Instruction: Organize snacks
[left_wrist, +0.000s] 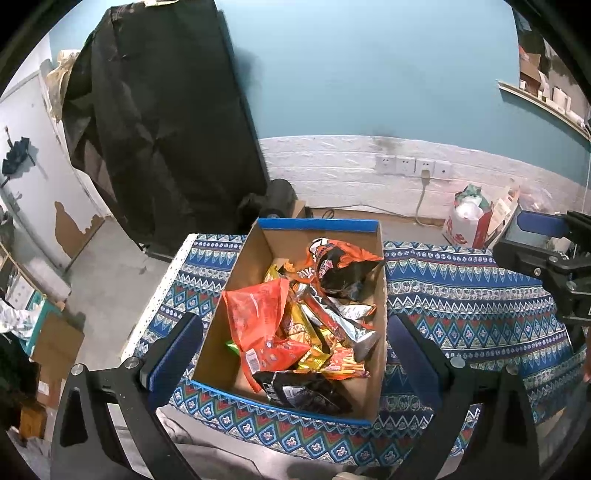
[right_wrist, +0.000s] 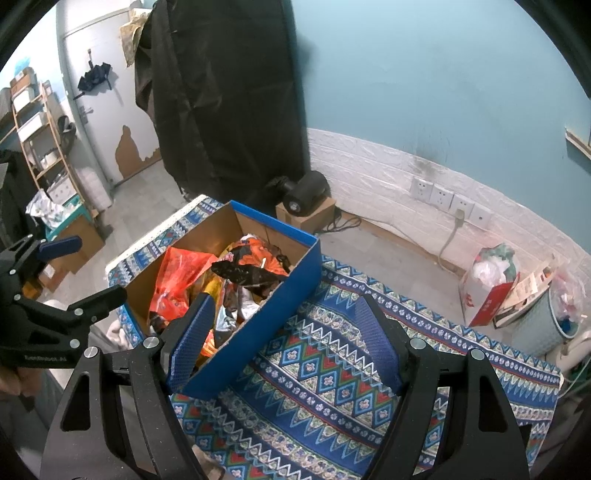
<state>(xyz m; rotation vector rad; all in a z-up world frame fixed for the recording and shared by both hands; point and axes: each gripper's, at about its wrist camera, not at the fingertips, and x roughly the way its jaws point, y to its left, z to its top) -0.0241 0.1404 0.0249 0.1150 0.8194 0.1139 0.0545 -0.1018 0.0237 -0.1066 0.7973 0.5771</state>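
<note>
Left gripper (left_wrist: 295, 354) and right gripper (right_wrist: 284, 339), jaws wide apart, empty.

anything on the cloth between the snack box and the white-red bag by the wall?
Nothing: right wrist view shows bare patterned cloth right of the box, then bare floor up to the bag.

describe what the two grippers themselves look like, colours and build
Both match. The left gripper and right gripper have black frames with triangular cut-outs and round silver bolt heads. Each finger carries a blue pad with a fine diamond texture. The left gripper's body bears small pale lettering, too small to read. No cables show on either.
</note>
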